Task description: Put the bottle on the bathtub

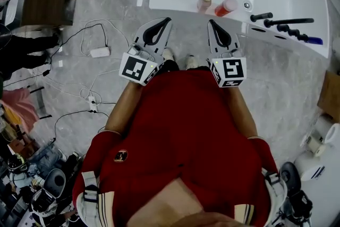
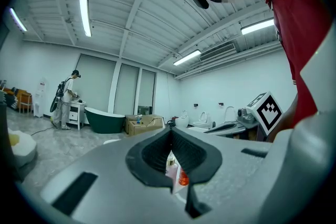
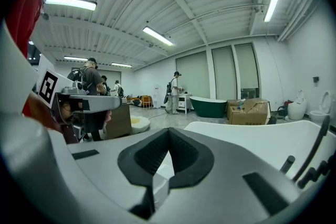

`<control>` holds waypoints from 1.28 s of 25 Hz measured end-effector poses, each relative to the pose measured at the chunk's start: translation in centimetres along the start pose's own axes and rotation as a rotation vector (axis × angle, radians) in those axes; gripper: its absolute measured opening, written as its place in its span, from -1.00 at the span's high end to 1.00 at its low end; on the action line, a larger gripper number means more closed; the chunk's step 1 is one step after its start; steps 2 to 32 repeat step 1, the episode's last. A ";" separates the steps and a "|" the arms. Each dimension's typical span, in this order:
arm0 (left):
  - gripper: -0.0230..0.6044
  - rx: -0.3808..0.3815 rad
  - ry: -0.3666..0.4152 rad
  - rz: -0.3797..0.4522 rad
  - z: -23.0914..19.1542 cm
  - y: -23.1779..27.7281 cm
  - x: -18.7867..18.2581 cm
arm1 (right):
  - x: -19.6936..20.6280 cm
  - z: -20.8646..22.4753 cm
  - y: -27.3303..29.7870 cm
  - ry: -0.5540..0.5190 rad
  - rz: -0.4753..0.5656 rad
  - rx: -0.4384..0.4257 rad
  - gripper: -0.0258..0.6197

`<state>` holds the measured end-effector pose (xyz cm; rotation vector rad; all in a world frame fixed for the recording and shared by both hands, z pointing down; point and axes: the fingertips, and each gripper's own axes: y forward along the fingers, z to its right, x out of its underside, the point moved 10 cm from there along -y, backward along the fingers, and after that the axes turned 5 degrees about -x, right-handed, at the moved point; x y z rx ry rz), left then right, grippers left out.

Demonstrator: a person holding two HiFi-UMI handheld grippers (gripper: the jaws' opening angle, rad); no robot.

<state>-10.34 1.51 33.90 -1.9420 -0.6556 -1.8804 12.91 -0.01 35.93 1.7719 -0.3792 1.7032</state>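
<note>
Short of the bathtub, at the person's waist: left gripper and right gripper side by side, both aimed at the tub. Left jaws are pressed together with nothing between them; right jaws the same, tips meeting, empty. Grey floor lies between the jaws and the tub's near wall. On the tub's near ledge, ahead of the gap between the grippers, a pale bottle and an orange bottle sit just beside each other, apart from both grippers. A black faucet is further right on the same ledge. Judged step: bottles are already on the bathtub and none is held, so placing looks finished, or idle; can't tell which bottle the task means. Any re-grasp would need the jaws spread first, then a forward reach to the ledge.
</note>
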 end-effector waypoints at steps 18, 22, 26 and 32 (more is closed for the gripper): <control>0.91 -0.001 0.000 0.000 0.0 0.0 0.0 | 0.1 0.1 0.1 0.001 -0.002 0.001 0.92; 0.91 -0.001 0.000 0.000 0.0 0.0 0.0 | 0.1 0.1 0.1 0.001 -0.002 0.001 0.92; 0.91 -0.001 0.000 0.000 0.0 0.0 0.0 | 0.1 0.1 0.1 0.001 -0.002 0.001 0.92; 0.91 -0.001 0.000 0.000 0.0 0.0 0.0 | 0.1 0.1 0.1 0.001 -0.002 0.001 0.92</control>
